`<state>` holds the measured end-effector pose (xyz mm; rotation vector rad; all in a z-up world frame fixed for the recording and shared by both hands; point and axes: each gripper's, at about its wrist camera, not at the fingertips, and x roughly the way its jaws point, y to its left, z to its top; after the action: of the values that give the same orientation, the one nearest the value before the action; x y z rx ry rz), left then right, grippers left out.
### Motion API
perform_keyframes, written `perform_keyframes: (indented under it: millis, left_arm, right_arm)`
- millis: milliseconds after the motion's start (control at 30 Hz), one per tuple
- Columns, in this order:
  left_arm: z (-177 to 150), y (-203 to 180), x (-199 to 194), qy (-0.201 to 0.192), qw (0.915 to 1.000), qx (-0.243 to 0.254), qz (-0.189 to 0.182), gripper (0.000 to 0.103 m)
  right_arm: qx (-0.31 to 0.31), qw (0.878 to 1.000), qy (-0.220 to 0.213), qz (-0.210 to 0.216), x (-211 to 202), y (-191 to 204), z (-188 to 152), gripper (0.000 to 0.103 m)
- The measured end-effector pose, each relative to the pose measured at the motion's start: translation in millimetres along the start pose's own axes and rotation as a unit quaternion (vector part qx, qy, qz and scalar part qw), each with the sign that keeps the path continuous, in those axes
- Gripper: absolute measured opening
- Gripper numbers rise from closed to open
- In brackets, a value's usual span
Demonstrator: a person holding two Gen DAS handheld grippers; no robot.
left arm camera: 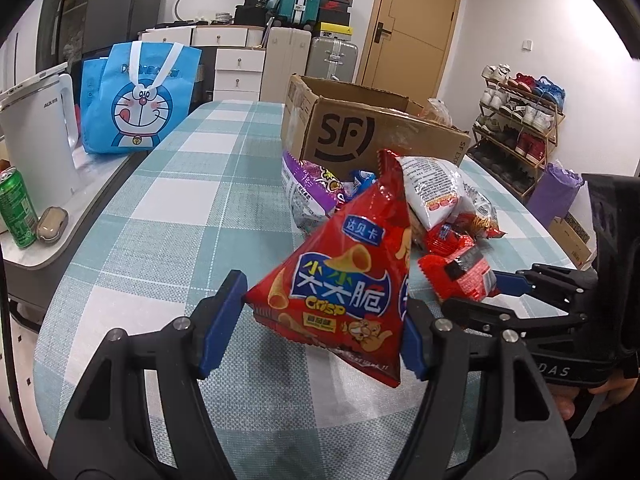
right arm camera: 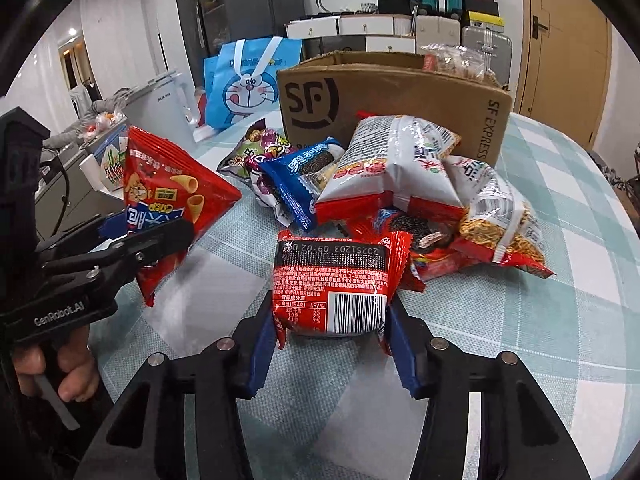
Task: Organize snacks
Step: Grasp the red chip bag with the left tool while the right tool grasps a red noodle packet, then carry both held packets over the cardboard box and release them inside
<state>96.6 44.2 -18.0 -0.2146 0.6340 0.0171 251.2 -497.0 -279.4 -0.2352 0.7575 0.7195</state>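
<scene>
- Left gripper (left arm camera: 324, 336) was clamped on the red triangular crisp bag (left arm camera: 344, 280); I had it lifted clear of the checked tablecloth (left arm camera: 168, 208).
- Right gripper (right arm camera: 330, 344) had its blue pads against both sides of a small red snack packet (right arm camera: 332, 284), barcode side up, at the near edge of the snack pile (right arm camera: 400, 184).
- The pile lay mid-table, just in front of the SF Express cardboard box (right arm camera: 400, 92).
- A blue Doraemon tote bag (left arm camera: 136, 100) stood off the table's far left corner.
</scene>
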Motion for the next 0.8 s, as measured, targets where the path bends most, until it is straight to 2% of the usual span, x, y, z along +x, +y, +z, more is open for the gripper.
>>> perform_keyframes:
  millis: [200,467,800]
  left_arm:
    - [-0.9,-5.8,1.6,0.000,0.9999,0.010,-0.001,0.066]
    - [-2.6,-11.3,3.9,0.002,0.9998,0.020,-0.003,0.066]
    - [-5.5,-20.7,7.0,0.002,0.9991,0.041,-0.001,0.066]
  right_arm:
    - [0.033,0.999,-0.034,0.009,-14.5,-15.9,-1.2,0.052]
    - [0.013,0.999,-0.042,0.006,-12.8,-11.2,-3.0,0.052]
    - [0.019,0.999,-0.049,0.006,-13.1,-12.2,-4.4,0.052]
